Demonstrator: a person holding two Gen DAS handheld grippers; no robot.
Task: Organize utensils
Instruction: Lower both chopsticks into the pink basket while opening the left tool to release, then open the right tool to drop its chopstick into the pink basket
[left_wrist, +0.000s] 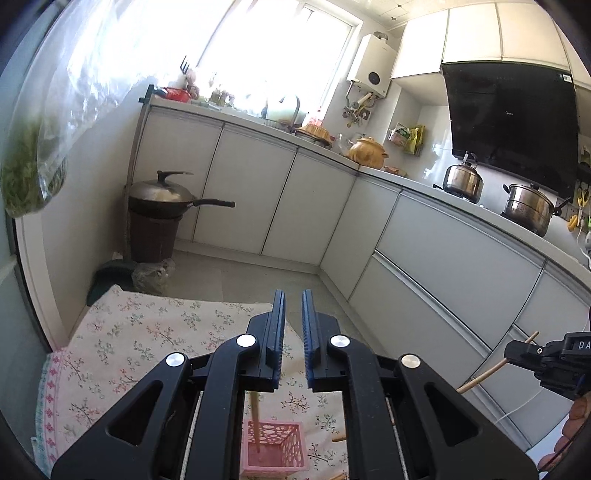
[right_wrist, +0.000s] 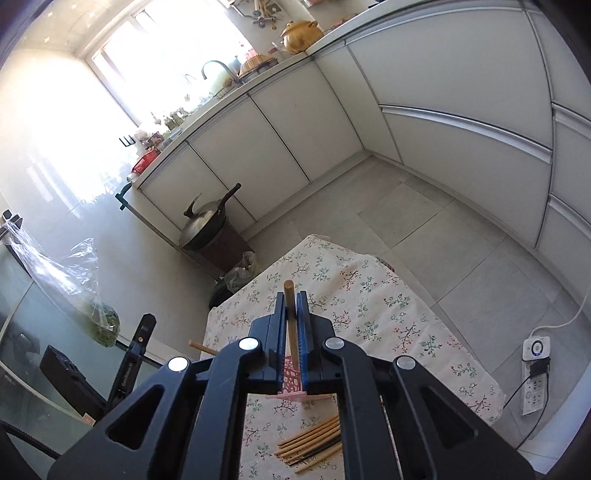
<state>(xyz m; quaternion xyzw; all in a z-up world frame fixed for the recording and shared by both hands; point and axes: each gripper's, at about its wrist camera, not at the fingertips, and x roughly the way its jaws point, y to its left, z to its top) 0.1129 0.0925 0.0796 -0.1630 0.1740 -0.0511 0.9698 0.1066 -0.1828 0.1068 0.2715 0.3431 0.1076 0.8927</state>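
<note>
We see right gripper (right_wrist: 293, 308) clenched on chopstick (right_wrist: 289, 295), above pink basket (right_wrist: 291, 384). Left gripper (left_wrist: 293, 314) empty, jaws slightly apart, also above basket; one chopstick (left_wrist: 255, 421) stands inside. Loose chopsticks (right_wrist: 310, 439) beside basket on floral tablecloth (right_wrist: 388, 314).

Both wrist views high over floral-clothed table (right_wrist: 388, 314), facing kitchen cabinets (left_wrist: 258, 192), sharing pink basket (left_wrist: 275, 452).
</note>
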